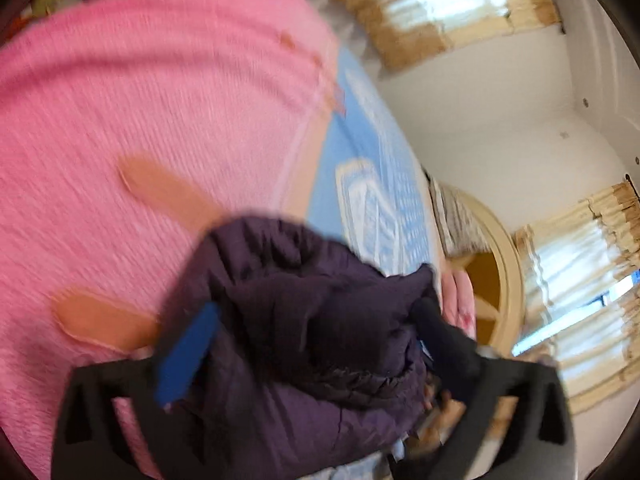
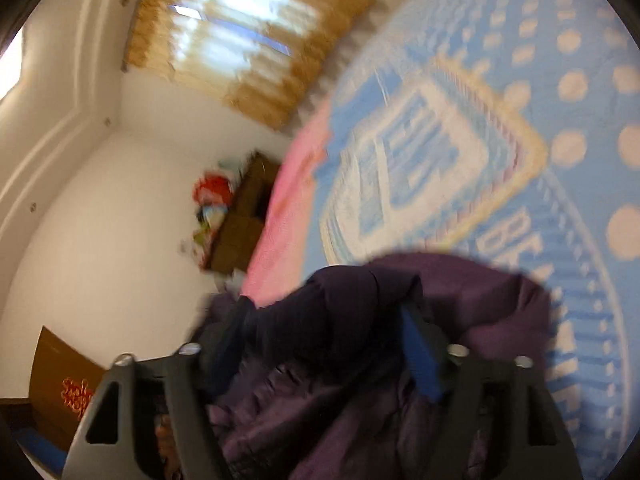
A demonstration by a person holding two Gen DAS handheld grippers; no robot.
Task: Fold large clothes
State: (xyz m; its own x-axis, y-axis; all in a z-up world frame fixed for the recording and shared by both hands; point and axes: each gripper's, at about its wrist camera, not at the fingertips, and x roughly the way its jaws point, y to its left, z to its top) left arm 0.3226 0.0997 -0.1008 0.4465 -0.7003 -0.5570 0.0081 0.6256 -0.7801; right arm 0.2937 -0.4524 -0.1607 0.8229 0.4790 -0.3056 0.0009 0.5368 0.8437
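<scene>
Gripping the dark purple garment (image 1: 304, 320) in the left tool (image 1: 316, 320), fingers spread around a thick bunch of the cloth and pressing on it from both sides, blue pad (image 1: 188, 352) showing at lower left of the frame and the far finger sunk into the folds at lower right

Gripping the same purple garment (image 2: 360, 340) in the right tool (image 2: 332, 344), fingers closed on a wad of it, one blue pad (image 2: 420, 360) showing just right of centre, the other finger mostly buried under cloth at lower centre

Holding the garment bunched and lifted close to both lenses, filling the lower middle of each view, blurred with motion; not possible to tell whether any of it is touching the bed below

Looking past it at the bed: pink ribbed blanket (image 1: 140, 120) filling the left and upper left of the left wrist view, blue patterned cover (image 2: 480, 140) filling the right of the right wrist view, curtained window (image 2: 240, 40) at the top

Judging the step: carrying or shaking the garment out, not yet spreading it, no fold visible so far

Judging the next move: drawing the two tools well apart to stretch the cloth flat, then lowering it onto the blue cover with the edges square before starting any fold; watching for thick padding slipping out of the grip
</scene>
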